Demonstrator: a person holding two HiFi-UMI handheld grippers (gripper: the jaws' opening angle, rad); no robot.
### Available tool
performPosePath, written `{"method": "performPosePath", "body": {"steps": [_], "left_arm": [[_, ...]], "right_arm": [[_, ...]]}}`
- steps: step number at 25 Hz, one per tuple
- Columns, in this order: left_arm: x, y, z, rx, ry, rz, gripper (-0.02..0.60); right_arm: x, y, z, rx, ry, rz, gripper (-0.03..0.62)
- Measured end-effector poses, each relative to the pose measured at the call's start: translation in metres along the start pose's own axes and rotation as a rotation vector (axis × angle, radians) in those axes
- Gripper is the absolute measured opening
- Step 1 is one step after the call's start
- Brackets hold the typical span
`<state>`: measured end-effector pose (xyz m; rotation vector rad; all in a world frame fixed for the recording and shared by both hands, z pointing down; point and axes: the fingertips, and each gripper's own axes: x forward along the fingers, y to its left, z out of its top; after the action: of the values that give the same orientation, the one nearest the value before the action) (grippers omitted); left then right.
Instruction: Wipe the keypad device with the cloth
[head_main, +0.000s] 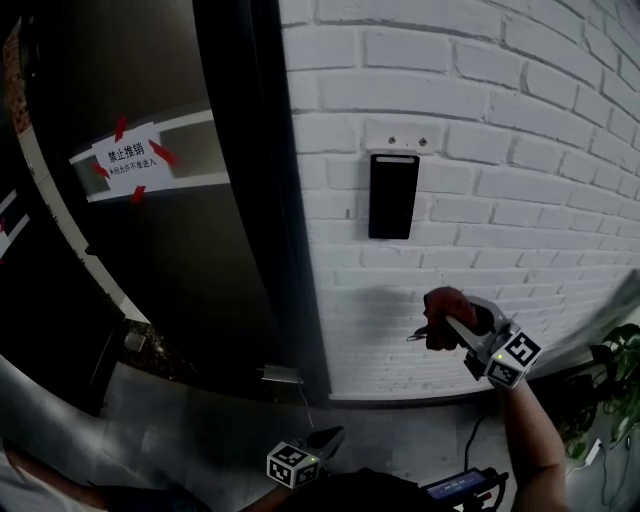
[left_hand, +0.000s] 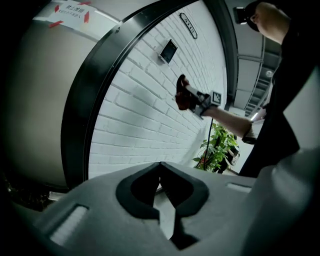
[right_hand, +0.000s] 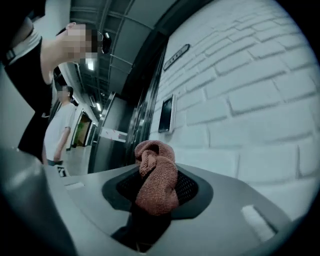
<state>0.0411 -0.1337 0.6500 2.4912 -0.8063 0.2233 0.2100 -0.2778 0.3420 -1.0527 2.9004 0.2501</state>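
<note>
The black keypad device hangs on the white brick wall; it also shows as keypad device and small as keypad device. My right gripper is shut on a bunched reddish-brown cloth, held below the keypad and a little to its right, apart from the wall. In the right gripper view the cloth bulges out between the jaws. My left gripper hangs low near the floor, jaws closed with nothing between them; from it the cloth shows in the air by the wall.
A dark curved door frame stands left of the wall, with a taped paper notice on the panel beyond. A potted plant stands at lower right. A person in a white shirt stands down the corridor.
</note>
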Motion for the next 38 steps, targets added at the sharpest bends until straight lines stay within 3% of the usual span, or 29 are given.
{"method": "performPosePath", "body": {"steps": [5, 8, 10, 13, 17, 28, 30, 34, 38], "left_arm": [[-0.010, 0.002, 0.000, 0.004, 0.005, -0.004, 0.005], [-0.015, 0.007, 0.000, -0.002, -0.007, 0.008, 0.005], [-0.019, 0.011, 0.000, -0.011, -0.015, 0.018, 0.005], [-0.025, 0.015, 0.000, -0.017, -0.021, 0.028, 0.005], [-0.032, 0.022, -0.002, -0.023, -0.025, 0.042, 0.005], [-0.031, 0.027, 0.001, -0.025, -0.004, 0.014, 0.005], [-0.029, 0.026, 0.002, -0.019, -0.001, 0.005, 0.005], [-0.029, 0.028, 0.005, -0.021, -0.005, 0.003, 0.005], [-0.031, 0.032, 0.002, -0.029, -0.003, 0.005, 0.005]], "right_arm": [[0.040, -0.038, 0.153, -0.212, -0.245, -0.165, 0.135], [0.062, -0.051, 0.209, -0.415, -0.293, -0.312, 0.135], [0.072, -0.068, 0.223, -0.474, -0.295, -0.445, 0.135], [0.083, -0.093, 0.213, -0.492, -0.231, -0.613, 0.133], [0.107, -0.079, 0.174, -0.519, -0.129, -0.586, 0.109], [0.096, -0.063, 0.035, -0.250, 0.025, -0.480, 0.126], [0.097, -0.055, 0.020, -0.128, -0.001, -0.466, 0.126], [0.114, -0.044, 0.007, 0.236, -0.135, -0.404, 0.124], [0.141, -0.029, 0.008, 0.400, -0.158, -0.331, 0.124]]}}
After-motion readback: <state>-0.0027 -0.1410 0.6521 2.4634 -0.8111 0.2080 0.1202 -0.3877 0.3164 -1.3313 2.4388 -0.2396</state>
